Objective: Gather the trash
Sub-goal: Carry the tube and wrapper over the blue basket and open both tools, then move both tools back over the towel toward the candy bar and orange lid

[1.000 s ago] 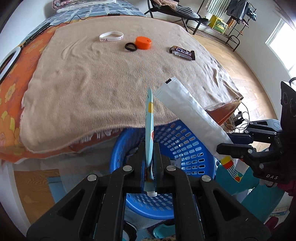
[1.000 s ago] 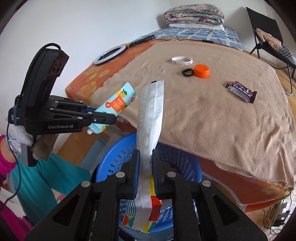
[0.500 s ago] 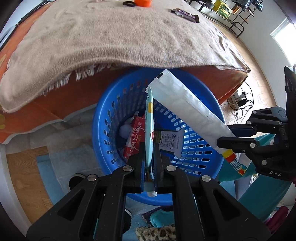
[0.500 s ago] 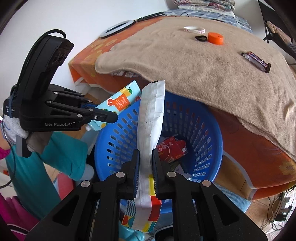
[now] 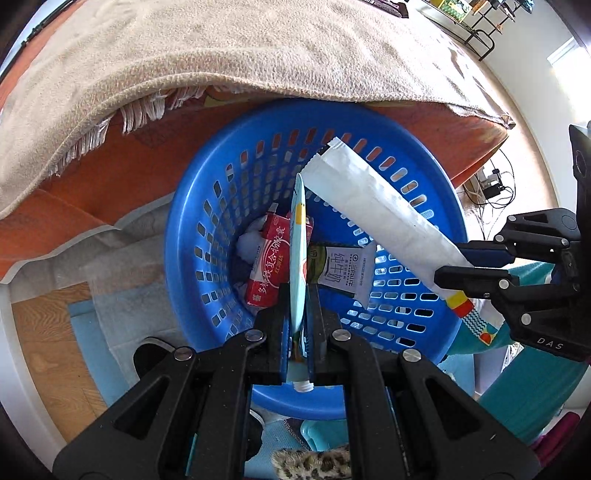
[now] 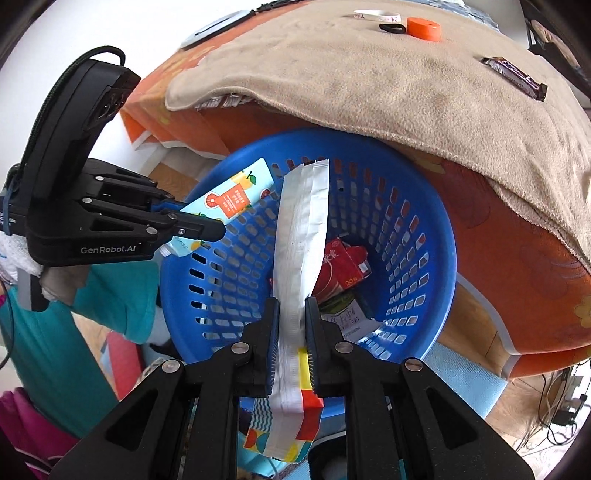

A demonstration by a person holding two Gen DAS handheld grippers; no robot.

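My left gripper [image 5: 298, 295] is shut on a light blue tube [image 5: 297, 229] with an orange fruit print, held edge-on over the blue perforated basket [image 5: 177, 236]. My right gripper [image 6: 291, 306] is shut on a long white wrapper [image 6: 301, 229] with a coloured end, which also hangs above the basket [image 6: 439, 236]. Each view shows the other gripper at the basket's rim: the right gripper [image 5: 452, 264] with the wrapper [image 5: 369, 206], and the left gripper [image 6: 199, 218] with the tube [image 6: 232, 195]. In the basket's bottom lie a red box [image 5: 267, 266] and a green-and-white pouch [image 5: 341, 271].
A bed with a beige blanket [image 6: 406, 85] overhangs the basket's far side. On the blanket lie a chocolate bar [image 6: 513, 77], an orange lid [image 6: 423, 28], a black ring [image 6: 392, 27] and a white wristband [image 6: 376, 15]. A person's teal clothing [image 6: 55, 354] is close on the left.
Both grippers have sunk and tipped downward, from the level of the bed's top to just over the basket. Each still holds its item.
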